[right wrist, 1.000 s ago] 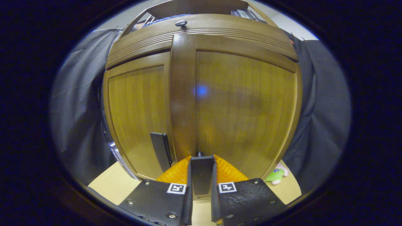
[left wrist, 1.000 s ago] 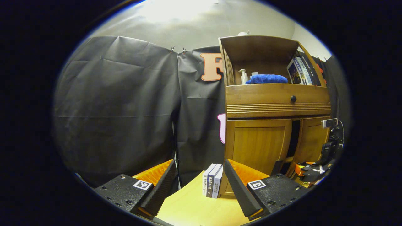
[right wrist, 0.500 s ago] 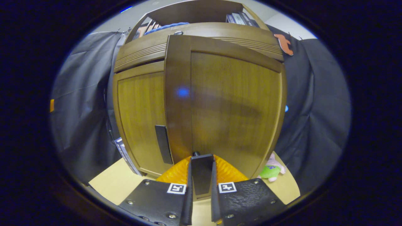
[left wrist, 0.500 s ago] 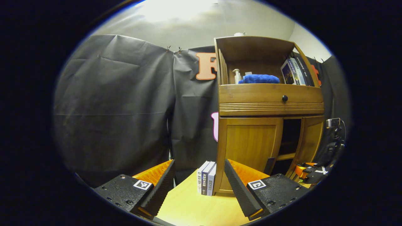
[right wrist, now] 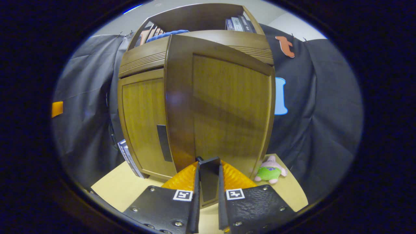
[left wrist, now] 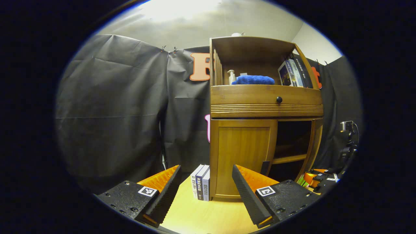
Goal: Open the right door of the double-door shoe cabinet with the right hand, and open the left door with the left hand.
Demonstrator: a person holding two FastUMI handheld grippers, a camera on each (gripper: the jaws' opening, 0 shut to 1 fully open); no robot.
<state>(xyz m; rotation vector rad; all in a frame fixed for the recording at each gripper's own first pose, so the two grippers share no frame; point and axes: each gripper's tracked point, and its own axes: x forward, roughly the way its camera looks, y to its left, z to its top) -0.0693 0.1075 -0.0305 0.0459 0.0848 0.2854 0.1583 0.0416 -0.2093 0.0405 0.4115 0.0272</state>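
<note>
1. At lower centre of the right gripper view, the right gripper (right wrist: pixel 208 182) had its jaws clenched on the dark handle (right wrist: pixel 209 177) of the right door (right wrist: pixel 227 107), which stood swung outward.
2. Lower in the left gripper view, the left gripper (left wrist: pixel 204 191) hung with jaws released above the counter (left wrist: pixel 201 216), short of the left door (left wrist: pixel 242 156), which was closed.

Brown wooden cabinet (left wrist: pixel 266 104), blue towel (left wrist: pixel 253 80), green-and-pink, seemingly plush toy (right wrist: pixel 270 169)

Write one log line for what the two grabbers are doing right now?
right gripper: shut on dark flat handle of wooden right door, swung open | left gripper: open, away from closed wooden left door
</note>
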